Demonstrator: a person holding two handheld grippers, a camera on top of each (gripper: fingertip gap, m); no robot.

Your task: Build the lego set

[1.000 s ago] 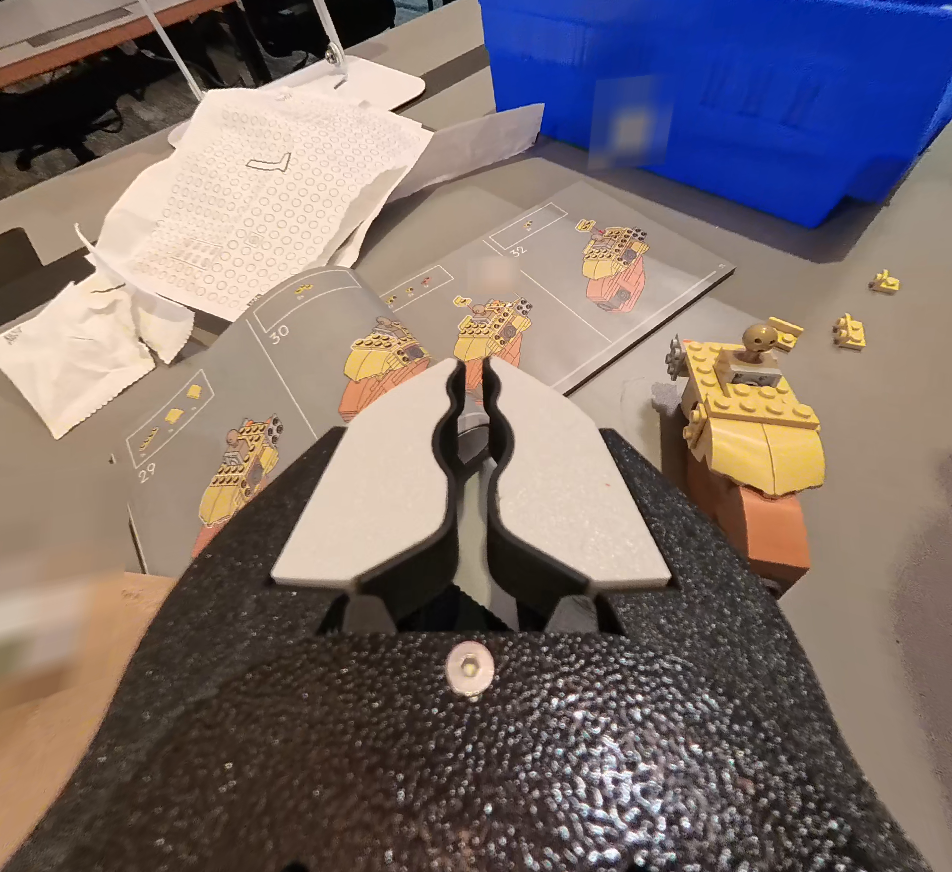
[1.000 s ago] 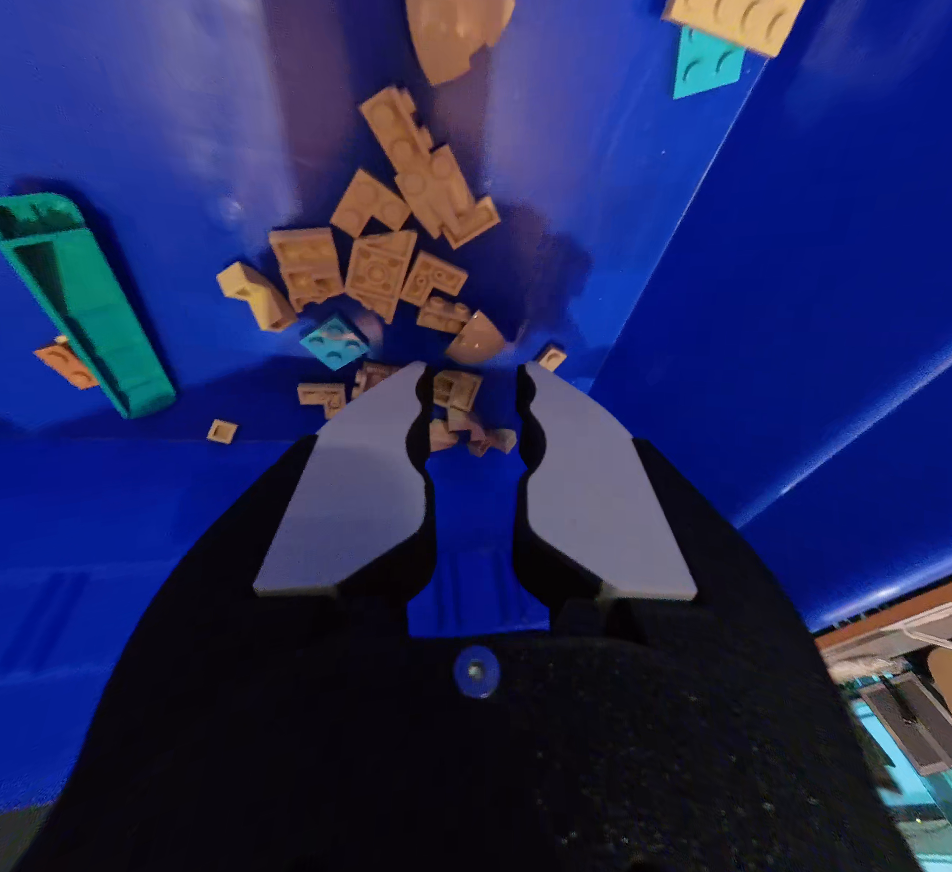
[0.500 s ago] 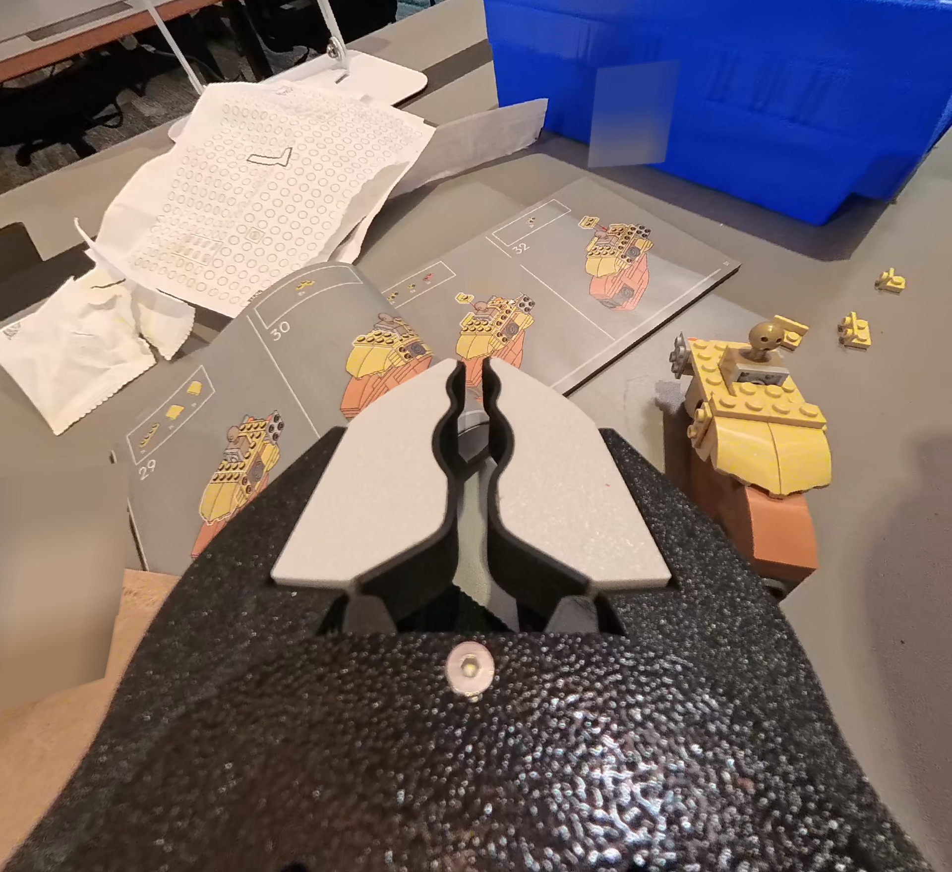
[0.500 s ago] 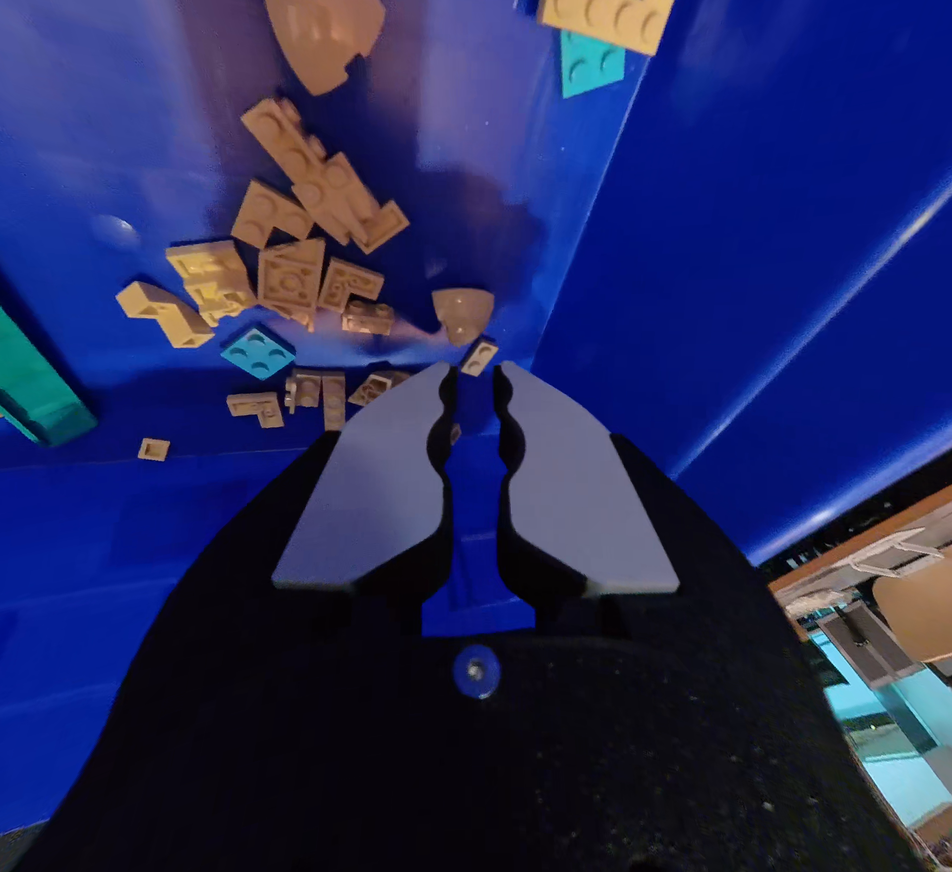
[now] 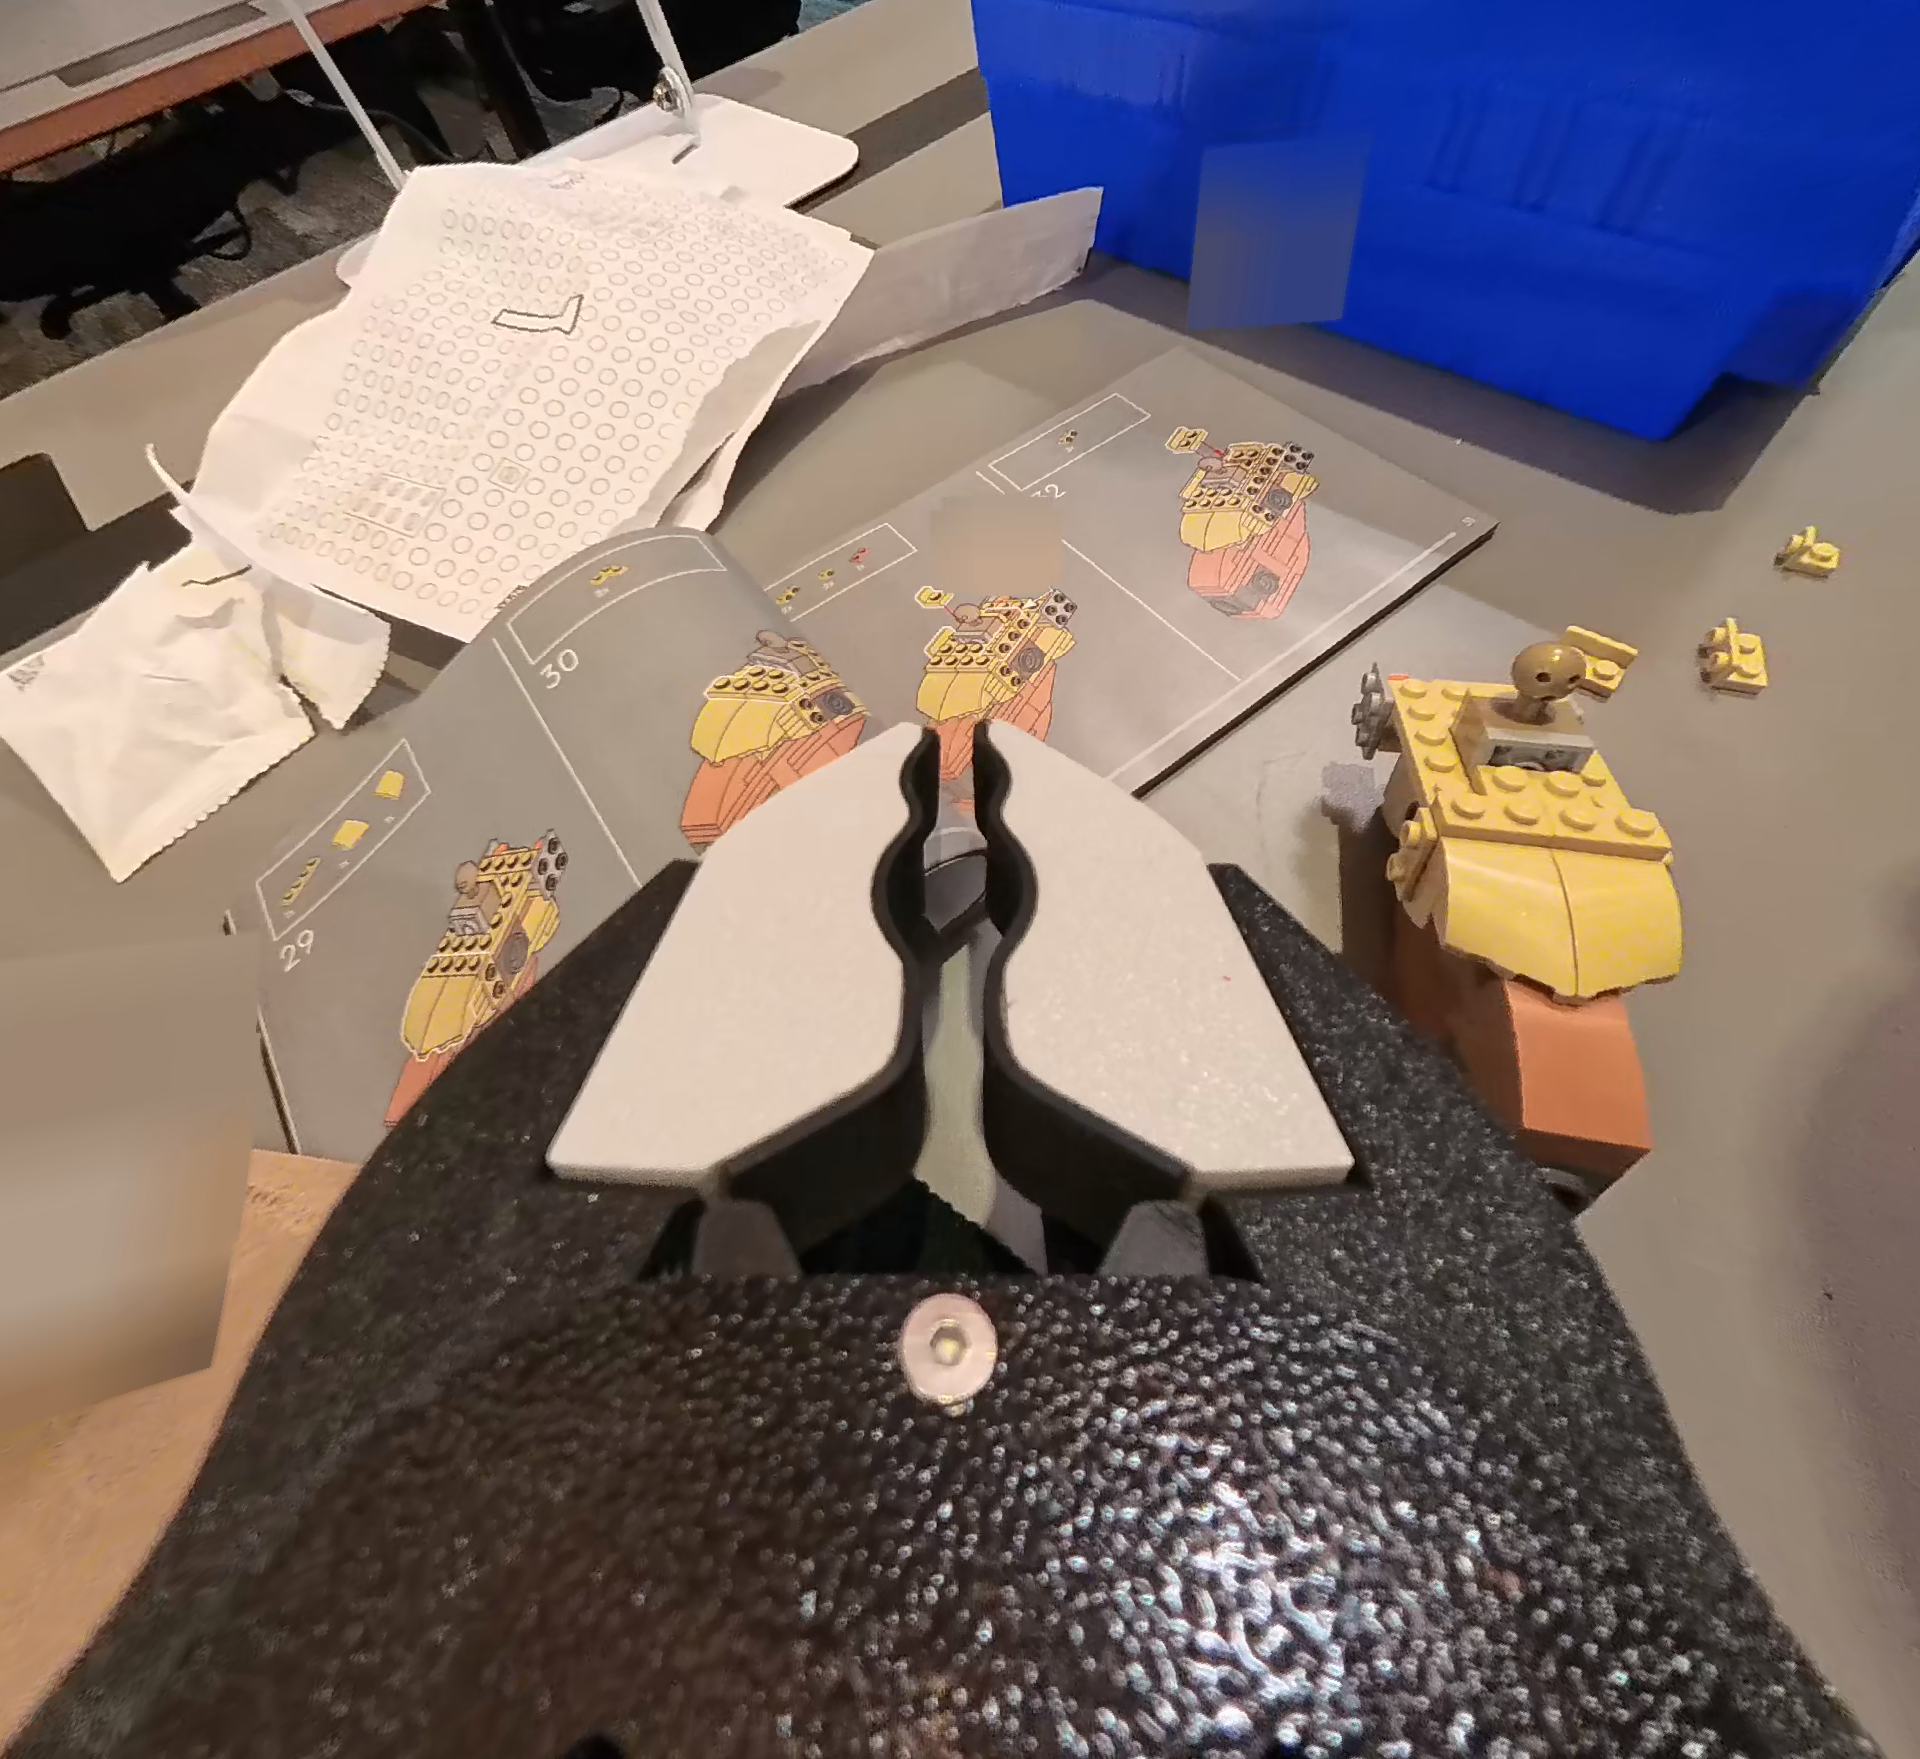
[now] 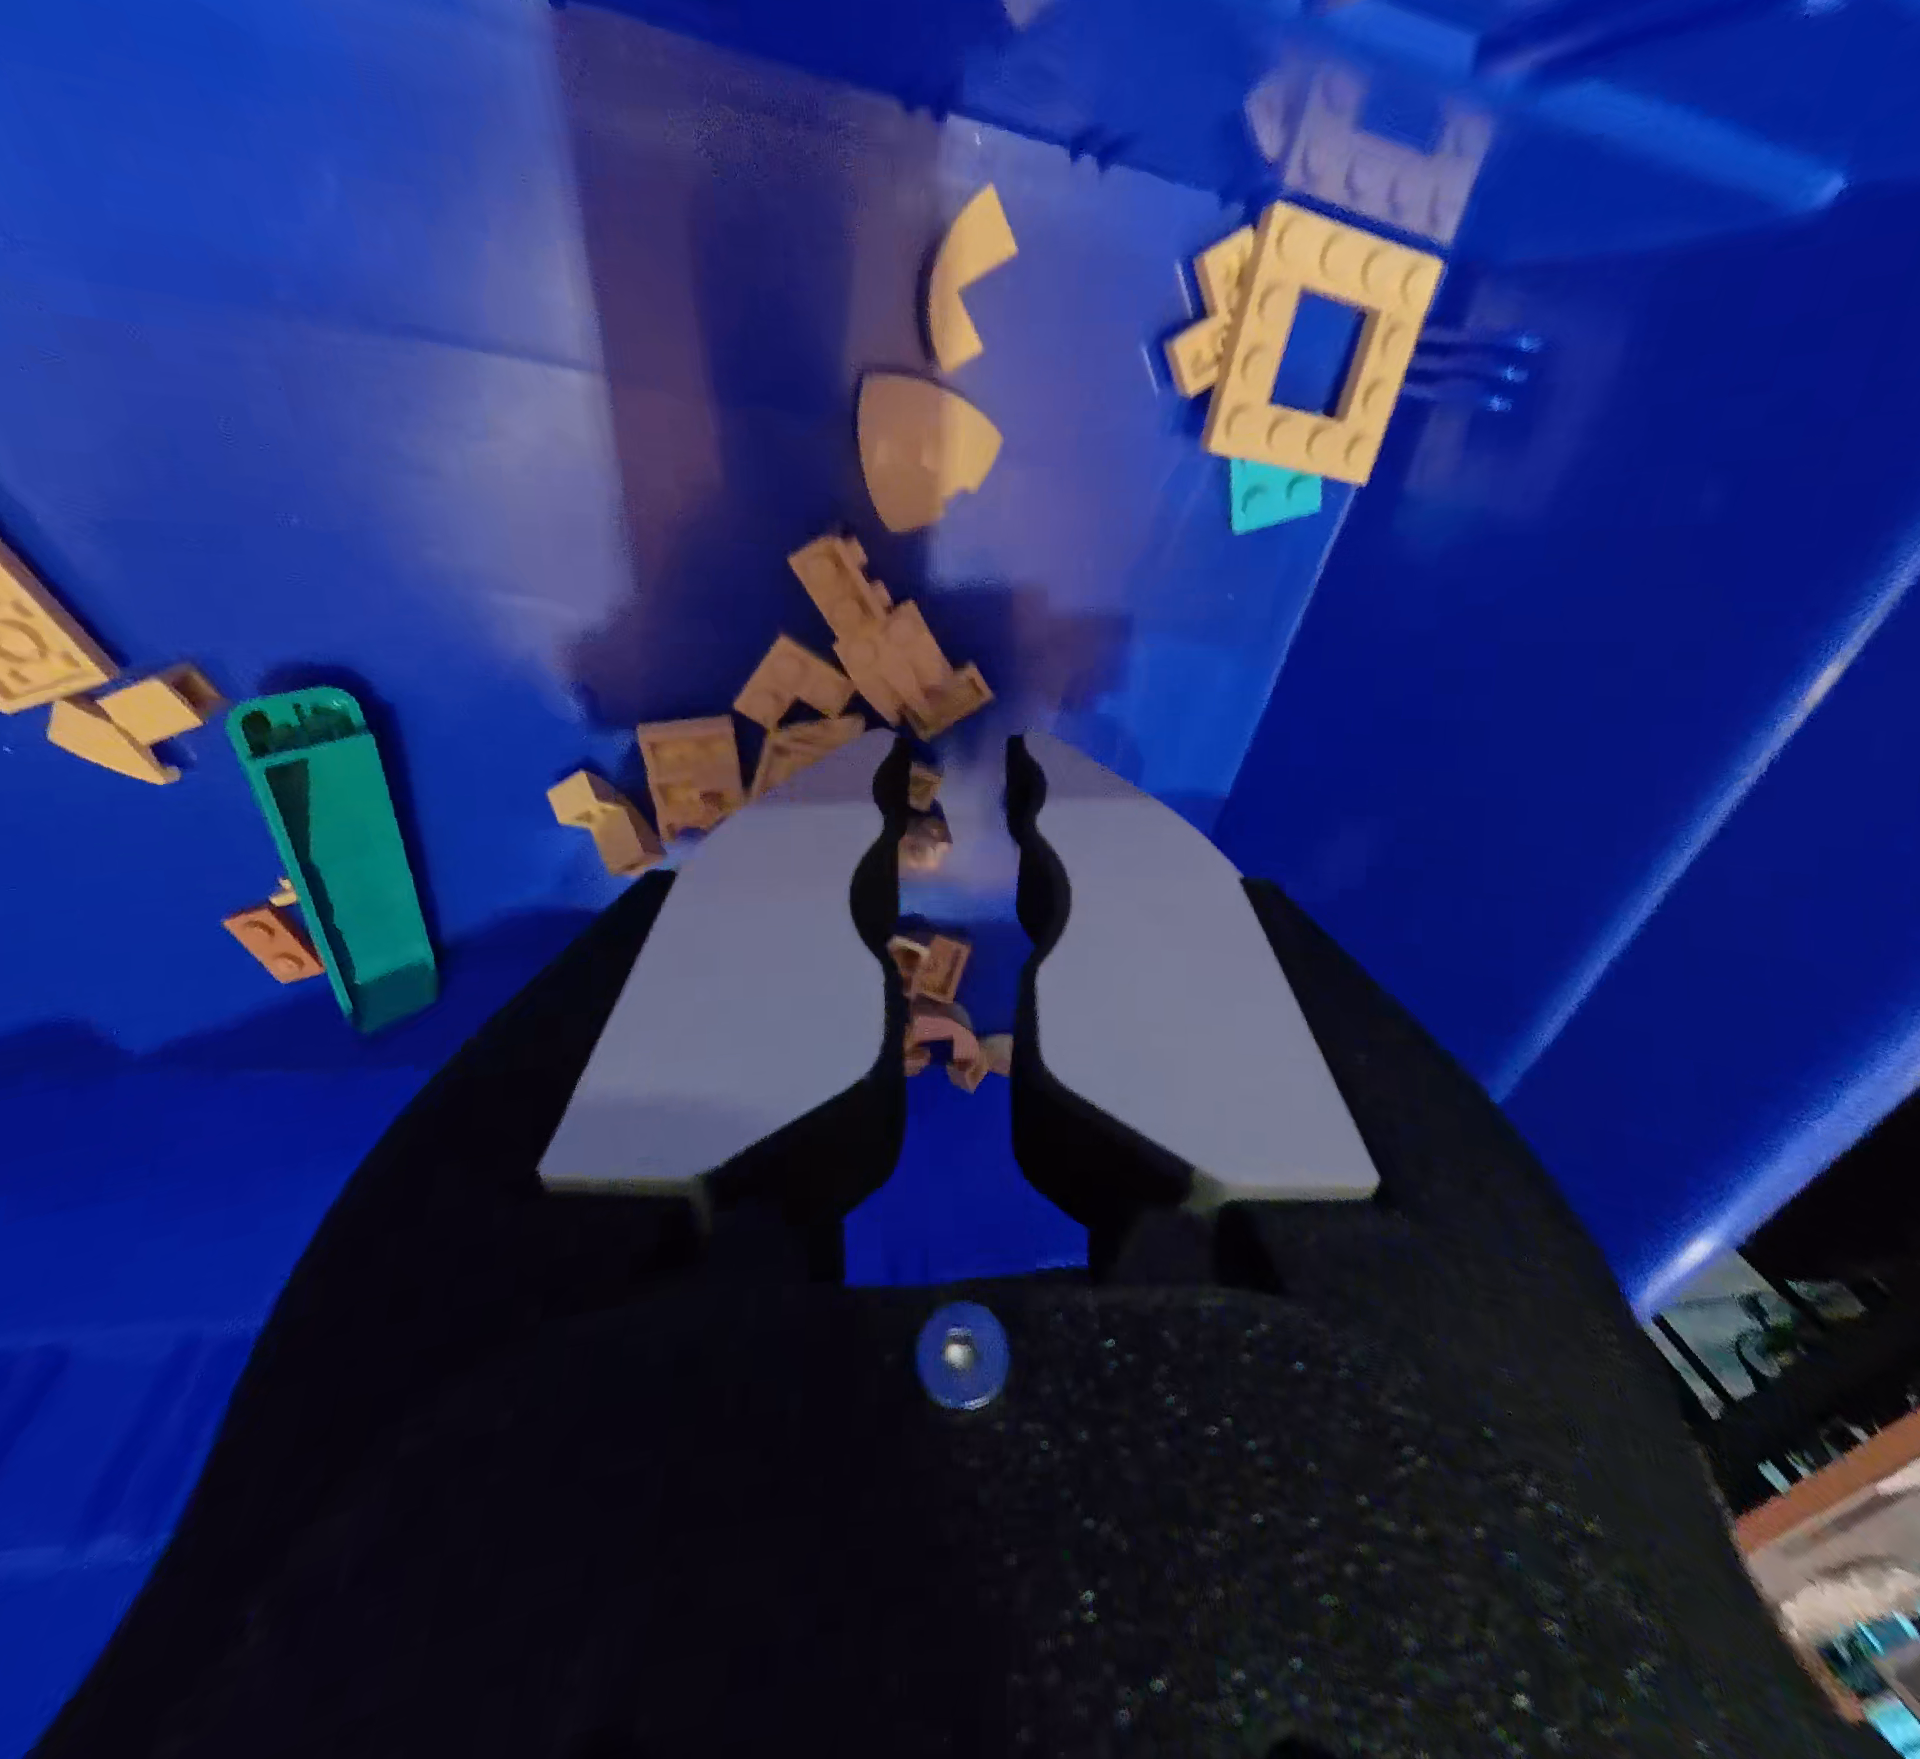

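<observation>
Facing loose tan pieces [image 6: 883, 660] inside bin [image 6: 312, 307]; model [image 5: 1507, 868] only leftward.

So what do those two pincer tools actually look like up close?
Both match: the left gripper and right gripper each have a rough, pebbled black body, one silver screw at its centre, and two flat pale-grey fingers with wavy black inner edges. No cables show.

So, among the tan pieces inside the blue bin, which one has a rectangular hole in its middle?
The large tan studded frame plate near the blue bin's far right wall. The other tan pieces are solid small plates, wedges and curved shells.
</observation>
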